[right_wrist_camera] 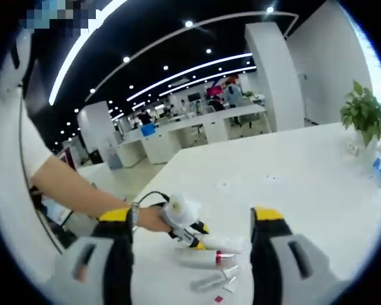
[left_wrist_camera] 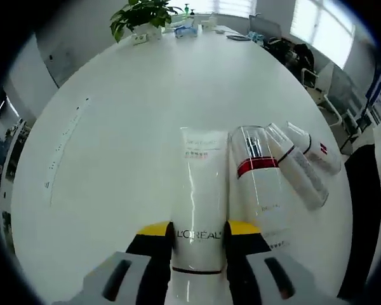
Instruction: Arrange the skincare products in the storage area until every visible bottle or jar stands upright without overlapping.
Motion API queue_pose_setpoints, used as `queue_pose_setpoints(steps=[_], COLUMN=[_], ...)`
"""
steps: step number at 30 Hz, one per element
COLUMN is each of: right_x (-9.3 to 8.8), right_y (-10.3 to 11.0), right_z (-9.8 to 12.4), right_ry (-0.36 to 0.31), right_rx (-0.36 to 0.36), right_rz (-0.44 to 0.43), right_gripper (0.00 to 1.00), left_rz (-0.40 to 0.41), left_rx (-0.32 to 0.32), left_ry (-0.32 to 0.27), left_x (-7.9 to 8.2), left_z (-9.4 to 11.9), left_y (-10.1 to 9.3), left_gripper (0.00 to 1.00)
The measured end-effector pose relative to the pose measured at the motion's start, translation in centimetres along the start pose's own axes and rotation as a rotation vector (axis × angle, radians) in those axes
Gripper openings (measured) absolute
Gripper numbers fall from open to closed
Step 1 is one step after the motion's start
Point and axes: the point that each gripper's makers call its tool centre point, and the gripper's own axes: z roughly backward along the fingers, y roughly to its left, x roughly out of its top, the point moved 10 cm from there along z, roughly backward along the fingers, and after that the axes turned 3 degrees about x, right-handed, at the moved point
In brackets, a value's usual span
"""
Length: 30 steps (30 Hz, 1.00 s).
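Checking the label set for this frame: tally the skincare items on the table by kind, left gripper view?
White L'Oreal tube, between the jaws of the left hand-held gripper: 1
Clear bottle with a red band, lying down: 1
White bottles with dark or red markings, lying down: 2
Total: 4

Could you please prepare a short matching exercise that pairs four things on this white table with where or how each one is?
Things:
1. white L'Oreal tube
2. clear bottle with a red band
3. green potted plant
4. right gripper

States:
A. at the table's far end
B. open, holding nothing
C. between the left gripper's jaws
D. lying just beside the tube, outside the jaws

Pairs: 1-C, 2-D, 3-A, 4-B
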Motion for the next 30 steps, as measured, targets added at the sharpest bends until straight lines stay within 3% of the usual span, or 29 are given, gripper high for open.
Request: queue_pose_setpoints(steps=[14,20,23,25,30], right_x=[-0.2,-0.8,-0.8,-0.8,-0.8], right_y=[-0.9,-0.9,-0.7,-0.6,0.1], right_z=[1.7,1.8,1.6,1.3,0.8], right_ry=[0.002,0.010,0.007,0.008,0.008], right_rx=[-0.042,-0.050,-0.041,-0.033,-0.003], right_rz=[-0.025,-0.041,-0.039,-0.030,-0.021], right_gripper=[0.73,0.72,0.72,0.71,0.71], left_rz=[0.006,0.058,0.074,0.134,0.198], left_rx=[0.020,0.037,0.086,0.070,0.091], left_ry=[-0.011,-0.003,-0.031,-0.063,-0.102], left_x=[0.0,-0.4,-0.8,-1.1,-1.8], left_z=[-0.1,0.6,1.5,1.9,3.3], left_y=[-0.1,0.3,0.8,1.0,1.6], left_gripper=[0.27,0.26,0.25,0.25,0.25])
